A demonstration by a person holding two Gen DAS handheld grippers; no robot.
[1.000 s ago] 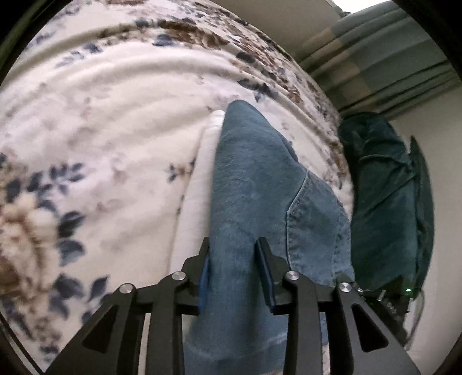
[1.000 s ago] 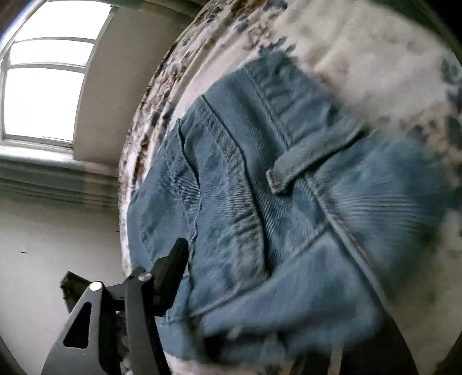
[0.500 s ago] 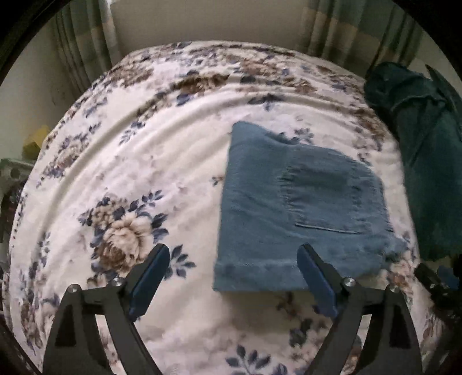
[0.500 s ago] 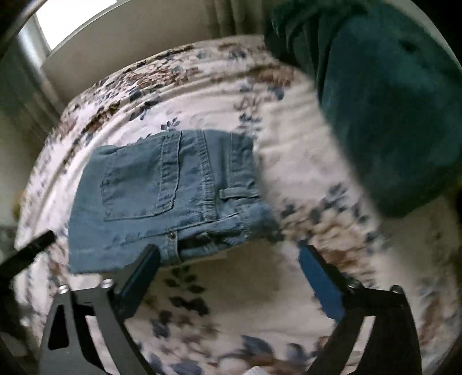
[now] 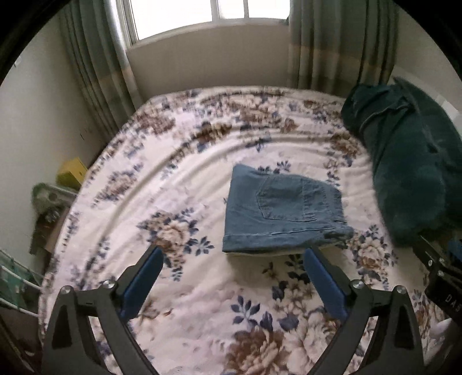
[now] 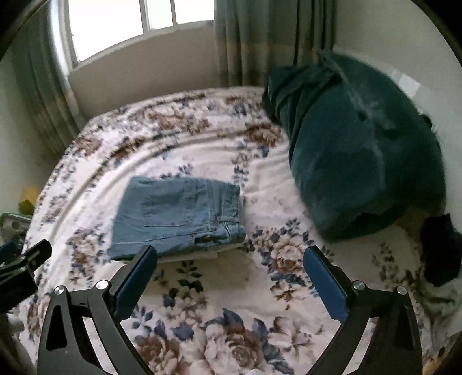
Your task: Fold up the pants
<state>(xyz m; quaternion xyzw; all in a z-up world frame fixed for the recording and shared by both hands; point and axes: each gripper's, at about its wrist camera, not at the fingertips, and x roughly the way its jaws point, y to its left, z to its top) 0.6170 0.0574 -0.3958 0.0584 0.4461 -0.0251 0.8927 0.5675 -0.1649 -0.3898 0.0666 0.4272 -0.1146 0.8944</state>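
Note:
The blue jeans [image 5: 281,213] lie folded into a compact rectangle on the floral bed cover [image 5: 179,202], back pocket facing up. They also show in the right wrist view [image 6: 179,216], left of centre. My left gripper [image 5: 234,256] is open and empty, raised above the bed just in front of the jeans' near edge. My right gripper [image 6: 229,255] is open and empty too, held in front of the jeans and a little to their right. Neither gripper touches the jeans.
A big dark green pillow or bundle [image 6: 355,150] lies on the right side of the bed. A dark cloth [image 6: 439,248] sits at the far right edge. Curtains [image 5: 337,43] and a window [image 5: 208,14] stand behind the bed. A yellow box [image 5: 70,173] sits beside the bed at left.
Both grippers let go of the jeans, opened wide and pulled back and up. The jeans now lie folded on the bed, and the whole bed has come into view.

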